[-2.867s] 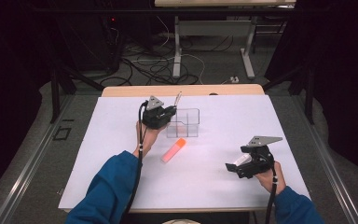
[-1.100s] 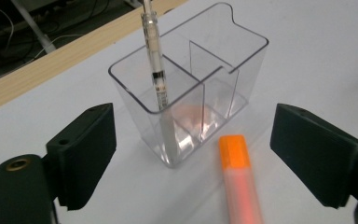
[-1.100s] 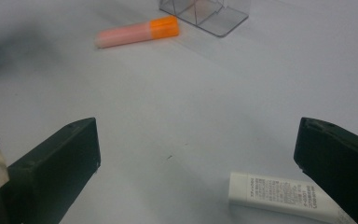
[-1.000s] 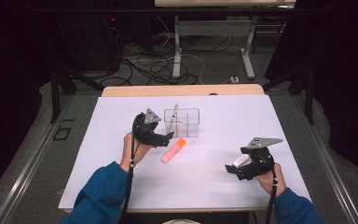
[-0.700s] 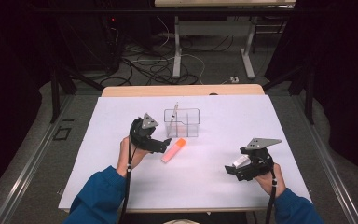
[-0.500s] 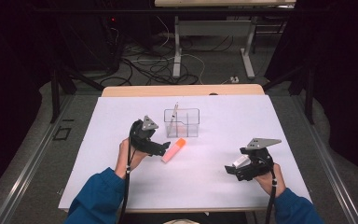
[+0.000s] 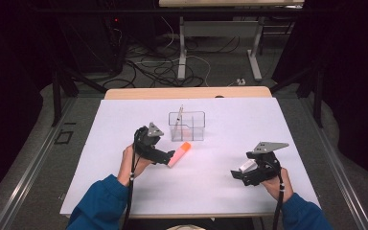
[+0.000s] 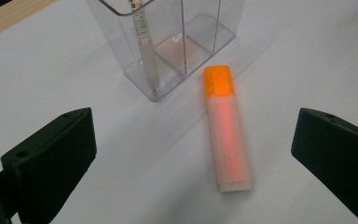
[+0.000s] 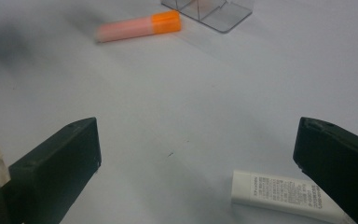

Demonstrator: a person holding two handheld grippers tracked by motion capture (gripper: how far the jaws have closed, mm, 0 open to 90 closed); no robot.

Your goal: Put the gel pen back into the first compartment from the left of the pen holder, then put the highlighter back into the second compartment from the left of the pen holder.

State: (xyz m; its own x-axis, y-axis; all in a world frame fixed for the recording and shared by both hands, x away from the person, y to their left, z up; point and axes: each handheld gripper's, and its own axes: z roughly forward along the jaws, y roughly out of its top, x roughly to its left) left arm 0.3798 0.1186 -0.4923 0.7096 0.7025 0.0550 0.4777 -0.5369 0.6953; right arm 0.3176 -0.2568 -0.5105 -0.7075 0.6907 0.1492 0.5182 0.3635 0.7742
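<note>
So the left gripper (image 7: 165,155) is sitting right at the near end of the orange highlighter (image 7: 179,154), which lies flat on the white table (image 7: 124,124). In the left gripper view its fingers (image 8: 51,158) are spread wide, one on each side of the highlighter (image 8: 227,135), and neither one touches it. They've just been opening up, and the highlighter lies loose on the table between them. Its orange cap points toward the clear plastic organizer (image 7: 187,126), ending just beside the organizer's front wall.

The organizer (image 8: 168,42) is a see-through box with dividers, standing upright. A white pen (image 8: 147,56) stands in its left compartment, leaning a bit, with its top poking out above the rim.

Over on the right side of the table, the right gripper (image 7: 242,175) is well apart from all that, held low over the surface. Its fingers (image 9: 56,172) are wide too, with nothing pinched between them. A small white eraser with printed text (image 9: 284,193) lies on the table just inside the right-hand finger; can't tell if the two actually touch. Blue sleeves (image 7: 96,206) come in from the bottom edge.
</note>
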